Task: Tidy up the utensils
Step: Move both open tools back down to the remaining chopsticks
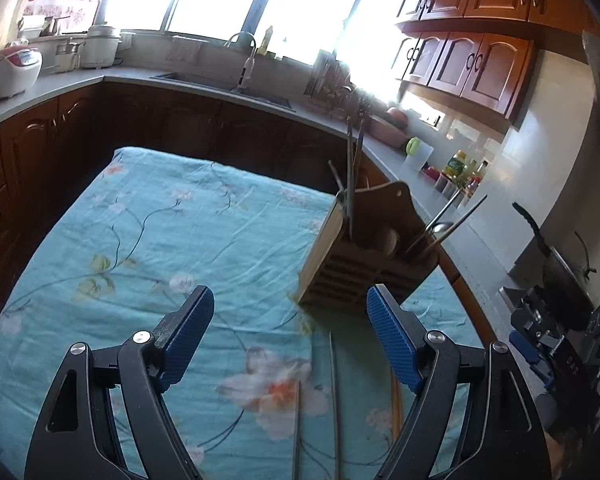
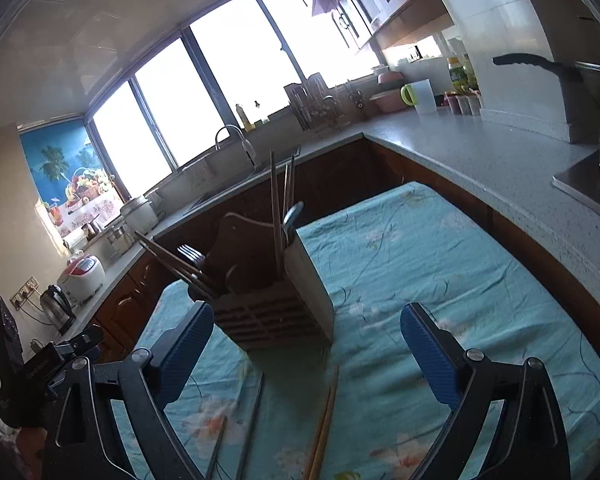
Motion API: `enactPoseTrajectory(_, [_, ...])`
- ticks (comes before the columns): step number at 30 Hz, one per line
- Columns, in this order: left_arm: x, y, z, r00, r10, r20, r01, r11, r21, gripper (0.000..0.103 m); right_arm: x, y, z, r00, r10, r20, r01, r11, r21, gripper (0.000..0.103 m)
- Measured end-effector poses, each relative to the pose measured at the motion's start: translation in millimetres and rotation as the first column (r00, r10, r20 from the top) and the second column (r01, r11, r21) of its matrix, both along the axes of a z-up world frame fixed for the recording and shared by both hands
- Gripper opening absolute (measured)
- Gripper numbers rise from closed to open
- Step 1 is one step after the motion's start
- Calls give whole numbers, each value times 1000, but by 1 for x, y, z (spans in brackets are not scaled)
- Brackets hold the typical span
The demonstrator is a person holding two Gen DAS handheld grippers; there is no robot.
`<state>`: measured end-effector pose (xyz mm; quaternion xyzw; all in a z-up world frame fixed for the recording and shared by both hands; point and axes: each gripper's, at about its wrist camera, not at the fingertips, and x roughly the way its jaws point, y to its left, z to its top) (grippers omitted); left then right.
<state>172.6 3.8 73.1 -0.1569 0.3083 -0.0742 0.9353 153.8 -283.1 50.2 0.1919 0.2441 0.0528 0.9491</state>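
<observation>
A wooden utensil holder (image 1: 364,256) stands on the table with the blue floral cloth (image 1: 172,232); chopsticks, a spoon and a fork stick out of its compartments. It also shows in the right wrist view (image 2: 276,300). Loose metal chopsticks (image 1: 334,400) lie on the cloth in front of it, between my left gripper's fingers. In the right wrist view a metal chopstick (image 2: 252,420) and wooden chopsticks (image 2: 324,428) lie on the cloth. My left gripper (image 1: 290,332) is open and empty above them. My right gripper (image 2: 306,348) is open and empty, just before the holder.
A grey kitchen counter (image 2: 480,160) wraps around the table, with a sink and faucet (image 1: 246,68), rice cookers (image 1: 12,72), a kettle (image 2: 58,306), bottles (image 1: 458,168) and a pan (image 1: 560,264). Dark wooden cabinets stand below, more cabinets above.
</observation>
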Motion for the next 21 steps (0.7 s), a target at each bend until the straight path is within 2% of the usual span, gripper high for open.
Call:
enactPoseTrajectory(5, [-15,-5,-31,997,-5,-73,9,999,46,81,-14,6,-36,996,5,-89,-5,1000,0,96])
enactPoseTrajectory(9, [-23,-3,-51,993,-1,-122,7,999,48,81,-22,9,-55,991,3,-137,-4,1000,-7,96])
enactPoseTrajectory(14, [-25,-8,-65,986,-12,-164,23,997,67,81,-30,9,-67,985,-2,-173,0,1000,-9,96])
enactPoseTrajectory(21, [-19,-22,-70,979,-53,-197,71,994,85,81,-23,9,-68,982,6,-191,-9,1000,-16,95])
